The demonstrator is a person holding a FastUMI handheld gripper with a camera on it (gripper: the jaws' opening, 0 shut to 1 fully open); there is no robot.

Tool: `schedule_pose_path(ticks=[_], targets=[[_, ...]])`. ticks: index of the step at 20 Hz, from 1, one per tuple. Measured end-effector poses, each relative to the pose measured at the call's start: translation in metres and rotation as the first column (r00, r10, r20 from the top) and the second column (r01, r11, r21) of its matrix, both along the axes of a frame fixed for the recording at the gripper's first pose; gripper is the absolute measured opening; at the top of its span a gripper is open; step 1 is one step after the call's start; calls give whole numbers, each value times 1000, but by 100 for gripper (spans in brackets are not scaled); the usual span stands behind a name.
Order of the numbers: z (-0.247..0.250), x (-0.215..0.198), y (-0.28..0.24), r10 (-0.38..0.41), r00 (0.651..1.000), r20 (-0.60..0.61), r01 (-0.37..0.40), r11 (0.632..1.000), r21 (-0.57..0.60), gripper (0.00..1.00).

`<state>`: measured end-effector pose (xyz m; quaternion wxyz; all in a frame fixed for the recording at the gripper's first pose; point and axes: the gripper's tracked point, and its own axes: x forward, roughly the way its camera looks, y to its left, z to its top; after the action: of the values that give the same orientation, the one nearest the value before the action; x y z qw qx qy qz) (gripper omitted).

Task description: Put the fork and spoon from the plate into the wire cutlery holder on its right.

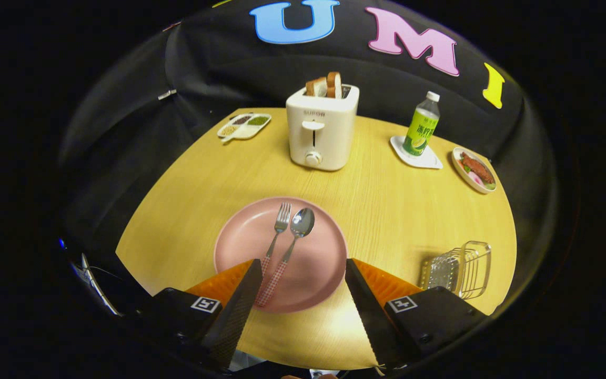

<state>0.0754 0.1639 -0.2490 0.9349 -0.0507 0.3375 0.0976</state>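
On a pink plate at the near side of a round wooden table, a fork and a spoon lie side by side — fork to the left, spoon just beside it on the right. Both run lengthwise away from the gripper, heads pointing toward the far side of the table and the checked handles pointing back toward the fingers, leaning slightly left at the near end. The fork's handle end is partly hidden behind the left finger; the spoon's handle ends just inside it, near the plate's near rim.

The gripper hangs above the plate's near half with its jaws spread wide and nothing held; both utensils sit between the fingers, close to the left one.

The wire cutlery holder stands to the right of the plate, well apart from it, just beyond the right finger near the table's edge.

Farther back — a white toaster with bread slices standing in its slots, a divided snack tray to its left, a green-labelled bottle upright on a white coaster, and a small dish of food at the far right.
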Motion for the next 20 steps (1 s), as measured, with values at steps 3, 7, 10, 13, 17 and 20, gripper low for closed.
schedule_pose_path(ticks=[3,7,10,13,17,20], targets=[[-28,6,4,1,998,-63,-3,1000,-30,99],[-55,12,8,-23,990,-139,20,999,-27,95],[-63,14,17,-7,987,-159,6,1000,-2,88],[-69,10,24,19,980,-196,-17,1000,8,76],[-73,5,27,24,972,-235,-18,999,28,52],[-75,9,28,56,970,-236,-50,998,30,42]])
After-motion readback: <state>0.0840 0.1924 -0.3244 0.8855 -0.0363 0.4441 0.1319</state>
